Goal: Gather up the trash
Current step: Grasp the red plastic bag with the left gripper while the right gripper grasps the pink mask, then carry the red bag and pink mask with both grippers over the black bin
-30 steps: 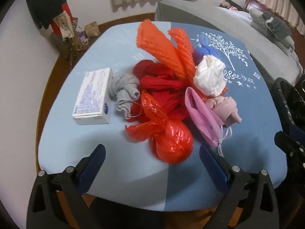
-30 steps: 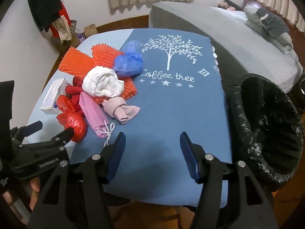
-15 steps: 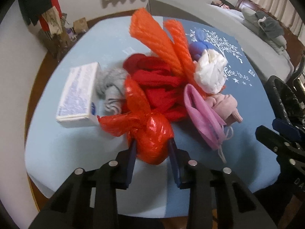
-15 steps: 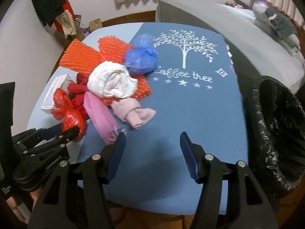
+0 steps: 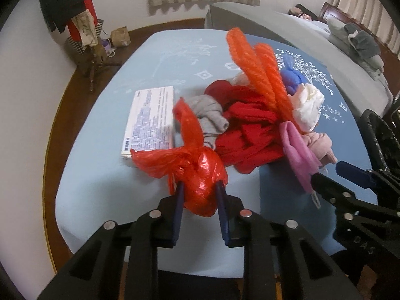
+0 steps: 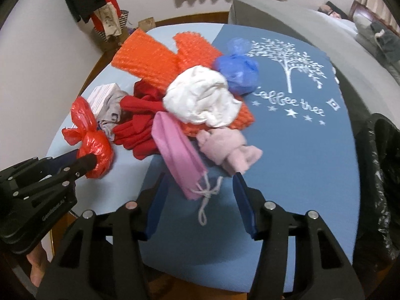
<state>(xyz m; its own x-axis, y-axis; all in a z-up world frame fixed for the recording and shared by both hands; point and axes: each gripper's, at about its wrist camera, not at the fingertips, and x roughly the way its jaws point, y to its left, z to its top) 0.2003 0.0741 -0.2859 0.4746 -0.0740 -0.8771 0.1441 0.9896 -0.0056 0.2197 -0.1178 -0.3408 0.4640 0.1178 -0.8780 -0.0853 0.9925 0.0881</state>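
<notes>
My left gripper (image 5: 199, 187) is shut on a knotted red plastic bag (image 5: 200, 175), held just above the table's near left part; the bag also shows in the right wrist view (image 6: 96, 151). My right gripper (image 6: 200, 187) is open around the string end of a pink face mask (image 6: 177, 147), not closed on it. Behind lie a pink rolled cloth (image 6: 230, 150), a white bag (image 6: 202, 100), a blue bag (image 6: 237, 71), orange bubble wrap (image 6: 155, 55), red cloth (image 6: 140, 125) and a grey sock (image 5: 210, 115).
A white printed box (image 5: 152, 120) lies left of the pile on the blue tablecloth (image 6: 300, 155). A bin lined with a black bag (image 6: 380, 175) stands off the table's right edge. A grey bed (image 6: 325, 25) is behind; a coat stand (image 5: 82, 25) far left.
My left gripper closed on the red bag and lifted it slightly. My right gripper moved forward and left until its open jaws straddle the pink mask's string.
</notes>
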